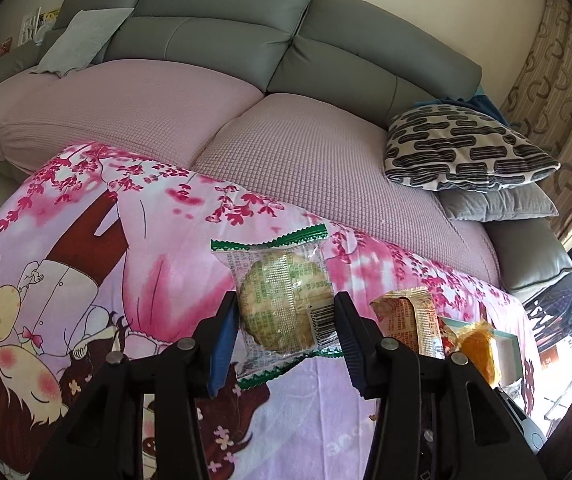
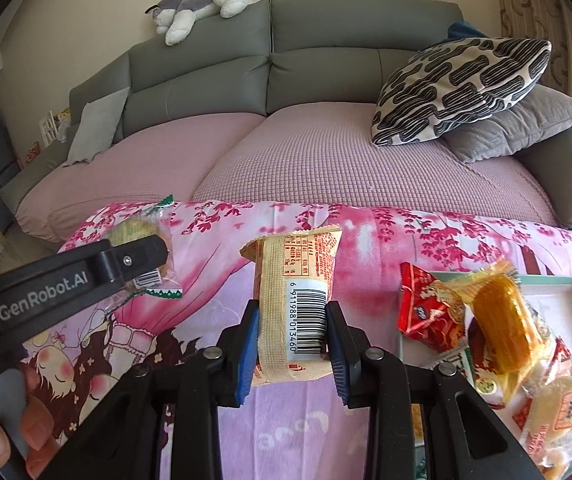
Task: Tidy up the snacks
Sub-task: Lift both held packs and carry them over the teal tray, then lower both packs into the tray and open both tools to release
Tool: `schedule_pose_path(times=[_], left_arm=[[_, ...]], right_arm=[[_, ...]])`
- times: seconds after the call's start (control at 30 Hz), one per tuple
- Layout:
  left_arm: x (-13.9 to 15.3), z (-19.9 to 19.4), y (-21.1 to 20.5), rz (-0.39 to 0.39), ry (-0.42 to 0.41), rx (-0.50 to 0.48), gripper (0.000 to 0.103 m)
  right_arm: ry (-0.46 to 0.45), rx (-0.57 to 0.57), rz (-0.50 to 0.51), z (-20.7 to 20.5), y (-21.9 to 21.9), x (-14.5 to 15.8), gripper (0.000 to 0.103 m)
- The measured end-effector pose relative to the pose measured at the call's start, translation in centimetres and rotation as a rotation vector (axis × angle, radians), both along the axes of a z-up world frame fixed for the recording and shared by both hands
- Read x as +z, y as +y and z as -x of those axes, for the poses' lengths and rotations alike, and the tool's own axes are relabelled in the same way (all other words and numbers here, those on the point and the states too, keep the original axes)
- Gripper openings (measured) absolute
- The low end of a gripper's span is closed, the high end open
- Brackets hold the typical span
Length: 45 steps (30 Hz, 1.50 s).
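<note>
My left gripper [image 1: 286,332] is shut on a clear, green-edged packet with a round pale cracker [image 1: 284,304], held above the pink cartoon cloth [image 1: 126,240]. That same cracker packet [image 2: 146,252] and the left gripper [image 2: 142,262] appear at the left of the right wrist view. My right gripper [image 2: 293,334] is shut on an orange-and-cream snack packet with a barcode [image 2: 297,300], also lifted off the cloth; in the left wrist view this packet [image 1: 407,324] shows at the right. A tray [image 2: 565,292] at the right holds several wrapped snacks, among them a red packet [image 2: 429,308] and an amber one [image 2: 501,328].
A grey sofa with a pink seat cover [image 2: 305,152] runs behind the cloth-covered table. A black-and-white patterned cushion [image 2: 461,84] lies on a grey one at its right end. A plush toy [image 2: 202,0] rests on the sofa back. A person's hand [image 2: 14,420] holds the left gripper.
</note>
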State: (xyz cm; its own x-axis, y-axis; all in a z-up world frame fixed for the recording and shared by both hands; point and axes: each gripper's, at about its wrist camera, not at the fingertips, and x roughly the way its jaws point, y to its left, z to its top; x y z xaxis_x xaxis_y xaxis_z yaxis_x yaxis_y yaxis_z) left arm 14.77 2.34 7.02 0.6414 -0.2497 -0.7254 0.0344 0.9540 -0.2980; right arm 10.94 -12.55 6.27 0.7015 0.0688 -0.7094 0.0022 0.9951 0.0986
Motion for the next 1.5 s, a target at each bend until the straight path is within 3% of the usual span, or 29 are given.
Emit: schedule_pose_path(times=[0.47, 0.67, 1.1, 1.5], left_arm=[[1.8, 6.2, -6.4, 0.008, 0.008, -0.156, 0.049], [1.6, 7.4, -10.1, -0.002, 0.014, -0.23, 0.049], [0.9, 8.5, -17.9, -0.059, 0.019, -0.36, 0.049], [-0.8, 9.1, -22.6, -0.126, 0.043, -0.425, 0.049]], right_arm=[[0.001, -0.144, 0.014, 7.8, -6.4, 2.6, 0.034], [-0.018, -0.264, 0.028, 10.1, -11.1, 3.4, 0.034], [-0.029, -0.478, -0.003, 13.1, -20.7, 3.4, 0.034], [0.015, -0.501, -0.042, 13.3, -24.1, 1.3, 0.034]])
